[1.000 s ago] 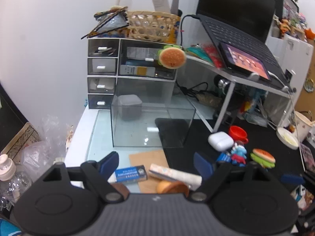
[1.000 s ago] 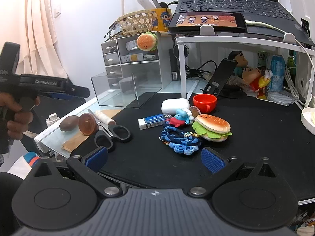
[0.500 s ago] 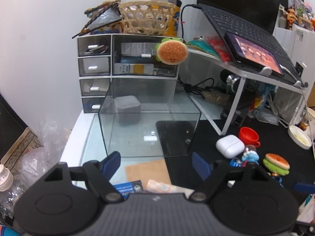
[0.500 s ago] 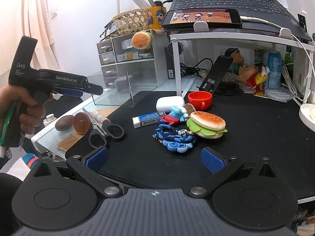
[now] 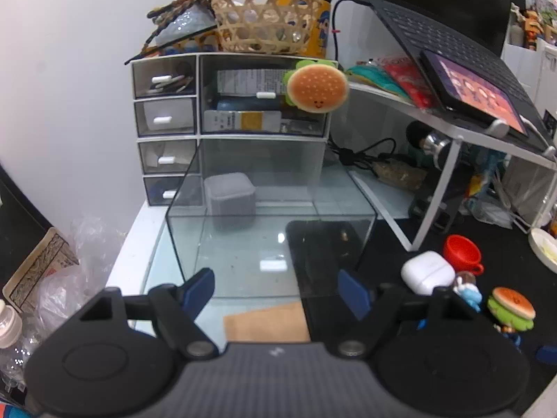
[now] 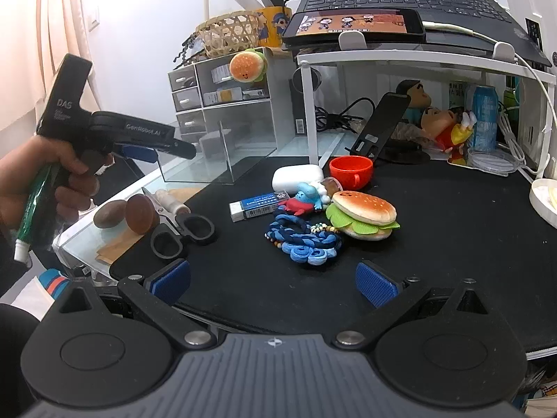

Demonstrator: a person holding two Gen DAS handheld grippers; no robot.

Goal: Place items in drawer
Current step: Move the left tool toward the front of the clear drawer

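Note:
The clear drawer (image 5: pixel 236 254) stands pulled out of the white organiser (image 5: pixel 167 129), with a grey cube (image 5: pixel 229 198) inside. My left gripper (image 5: pixel 276 289) hovers open and empty just before the drawer's front wall. It also shows from the side in the right wrist view as the left gripper (image 6: pixel 184 149), held by a hand at the drawer (image 6: pixel 243 146). My right gripper (image 6: pixel 275 284) is open and empty over the black mat's near edge. Beyond it lie a blue braided cord (image 6: pixel 306 244), a burger toy (image 6: pixel 362 212), an eraser (image 6: pixel 257 205), a small blue figure (image 6: pixel 306 198), scissors (image 6: pixel 181 226) and two brown stones (image 6: pixel 125 212).
A white earbud case (image 6: pixel 296 177) and red cup (image 6: pixel 351 170) sit further back on the mat. A white shelf (image 6: pixel 417 59) carries a laptop and phone above. A woven basket (image 5: pixel 268 21) tops the organiser. A plastic bag (image 5: pixel 62 278) and bottle lie left of the desk.
My left gripper has moved forward and up toward the clear drawer; the eraser, roll and stones have dropped out of its view. The right gripper shifted only slightly.

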